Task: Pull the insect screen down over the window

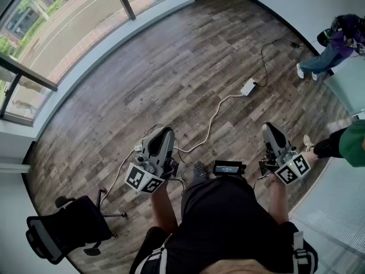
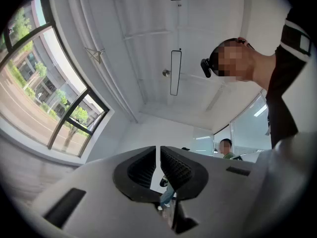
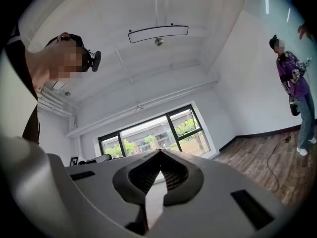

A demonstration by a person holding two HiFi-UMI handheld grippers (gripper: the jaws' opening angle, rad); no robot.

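The window [image 1: 68, 21] stands well apart from the left hand-held gripper [image 1: 165, 131].

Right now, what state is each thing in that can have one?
Left grey two-jaw gripper: shut, empty.
Right grey two-jaw gripper: shut, empty.
Dark-framed glass window: panes uncovered.
Black office chair: upright, unoccupied.
White power strip: flat on the wooden floor, cable attached.

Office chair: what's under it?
Under the office chair, only its wheeled base on the wood floor shows; the chair covers the floor directly beneath it.
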